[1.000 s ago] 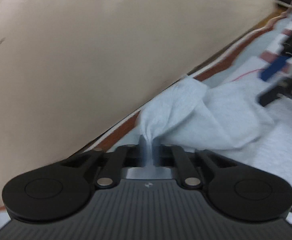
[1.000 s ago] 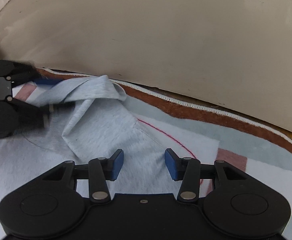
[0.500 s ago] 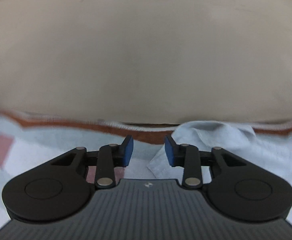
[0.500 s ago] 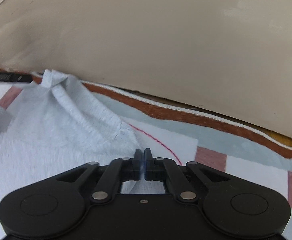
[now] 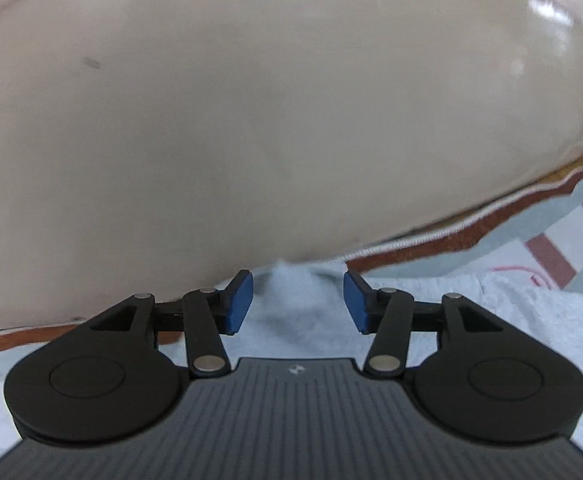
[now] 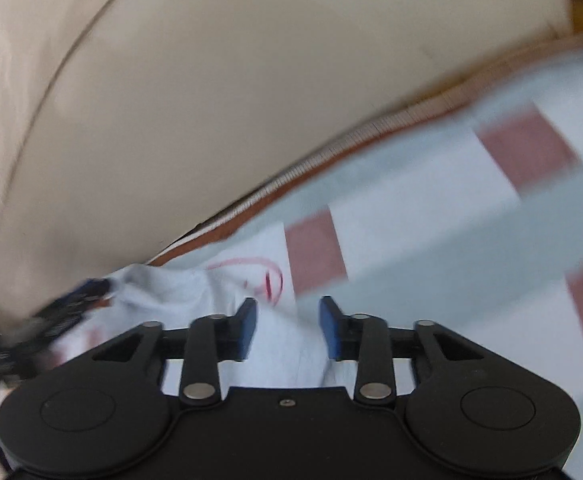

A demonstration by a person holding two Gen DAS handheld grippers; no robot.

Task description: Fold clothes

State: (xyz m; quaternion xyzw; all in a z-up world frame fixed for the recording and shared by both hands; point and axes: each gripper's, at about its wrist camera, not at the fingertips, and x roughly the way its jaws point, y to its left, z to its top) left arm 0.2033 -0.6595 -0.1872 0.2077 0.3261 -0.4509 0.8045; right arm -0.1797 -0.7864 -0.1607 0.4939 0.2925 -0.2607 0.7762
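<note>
A pale blue garment point(image 5: 299, 312) lies on a checked cloth, its far edge close to a cream cushion. My left gripper point(image 5: 298, 300) is open just above it, blue pads on either side of a raised bit of fabric, not gripping it. In the right wrist view the same garment point(image 6: 283, 344) lies under my right gripper point(image 6: 287, 326), which is open with fabric between its pads. The left gripper point(image 6: 31, 336) shows as a dark blur at the left edge of that view.
A large cream cushion point(image 5: 251, 120) fills the back of both views. The checked cloth point(image 6: 431, 216) has red-brown, white and grey squares and a brown border with a white edge point(image 5: 431, 240). A red curved line point(image 6: 267, 276) is drawn on it.
My left gripper let go of the garment corner, opened wider and swung over the garment's far edge. My right gripper shut on the fabric, then opened again; its view tilted and blurred.
</note>
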